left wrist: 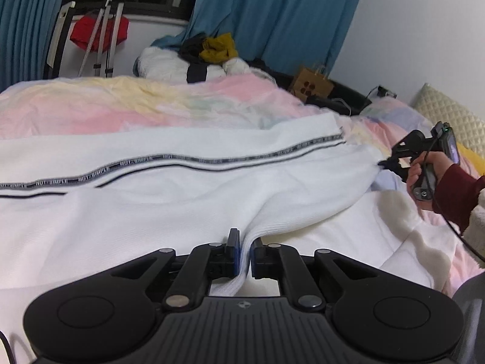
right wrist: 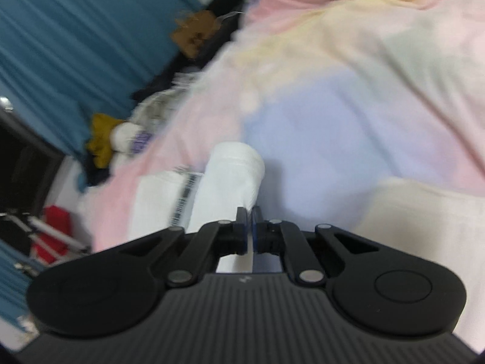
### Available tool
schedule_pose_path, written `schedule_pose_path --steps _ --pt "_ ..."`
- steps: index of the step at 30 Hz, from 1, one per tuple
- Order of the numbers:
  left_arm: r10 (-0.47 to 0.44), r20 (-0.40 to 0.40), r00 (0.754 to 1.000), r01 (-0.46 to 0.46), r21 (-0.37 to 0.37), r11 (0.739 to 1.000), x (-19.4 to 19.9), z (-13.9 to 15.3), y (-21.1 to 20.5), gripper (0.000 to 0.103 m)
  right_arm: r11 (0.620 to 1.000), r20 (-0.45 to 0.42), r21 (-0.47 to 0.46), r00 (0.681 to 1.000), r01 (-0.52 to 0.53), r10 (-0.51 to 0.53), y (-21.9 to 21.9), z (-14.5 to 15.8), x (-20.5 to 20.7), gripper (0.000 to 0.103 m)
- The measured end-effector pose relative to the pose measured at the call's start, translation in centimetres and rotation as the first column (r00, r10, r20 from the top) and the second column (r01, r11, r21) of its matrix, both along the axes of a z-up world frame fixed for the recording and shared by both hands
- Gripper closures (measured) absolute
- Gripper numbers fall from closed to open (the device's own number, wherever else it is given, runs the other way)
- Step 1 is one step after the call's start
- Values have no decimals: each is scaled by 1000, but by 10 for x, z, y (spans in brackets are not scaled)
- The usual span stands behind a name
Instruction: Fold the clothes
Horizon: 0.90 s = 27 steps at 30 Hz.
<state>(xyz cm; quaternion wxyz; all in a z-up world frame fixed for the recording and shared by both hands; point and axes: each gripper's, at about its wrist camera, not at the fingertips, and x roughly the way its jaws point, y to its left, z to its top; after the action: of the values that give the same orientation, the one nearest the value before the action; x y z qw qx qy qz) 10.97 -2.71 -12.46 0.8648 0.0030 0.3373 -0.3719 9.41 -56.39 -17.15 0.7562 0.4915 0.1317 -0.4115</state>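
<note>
A white knit garment (left wrist: pixel 182 200) with a black lettered stripe (left wrist: pixel 194 160) lies spread over the bed. My left gripper (left wrist: pixel 244 242) is shut on a bunched ridge of its near edge, and the cloth runs up between the blue pads. My right gripper (left wrist: pixel 382 163), held by a hand in a dark red sleeve (left wrist: pixel 454 194), meets the garment's right edge with its tip. In the blurred right wrist view that gripper (right wrist: pixel 249 227) stands shut, with a thin sliver of white cloth between the pads. The garment (right wrist: pixel 230 176) rises in a fold just ahead of it.
A pastel duvet (left wrist: pixel 121 103) covers the bed, with a quilted pillow (left wrist: pixel 448 115) at the right. Behind the bed are a brown paper bag (left wrist: pixel 309 83), a pile of clothes (left wrist: pixel 212 48), a drying rack with something red (left wrist: pixel 100 30) and blue curtains (left wrist: pixel 272 15).
</note>
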Motion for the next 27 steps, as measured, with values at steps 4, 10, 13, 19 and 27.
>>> schedule_pose_path --steps 4,10,13,19,27 --pt "-22 -23 1000 23 58 998 3 -13 -8 96 998 -87 63 996 22 -17 -4 -20 -8 97" --pt "40 -138 990 -39 7 999 11 -15 5 89 995 -169 71 982 -71 82 -2 -30 2 95" --pt "116 -232 966 -132 -54 990 11 -2 33 78 994 -135 83 987 -77 88 4 -20 -12 94" --pt "307 -324 895 -348 -77 934 -10 35 128 61 985 -47 98 988 -141 146 24 12 -50 94" --pt "591 -446 672 -706 -146 693 -75 78 296 30 970 -10 74 973 -231 232 43 49 -113 94"
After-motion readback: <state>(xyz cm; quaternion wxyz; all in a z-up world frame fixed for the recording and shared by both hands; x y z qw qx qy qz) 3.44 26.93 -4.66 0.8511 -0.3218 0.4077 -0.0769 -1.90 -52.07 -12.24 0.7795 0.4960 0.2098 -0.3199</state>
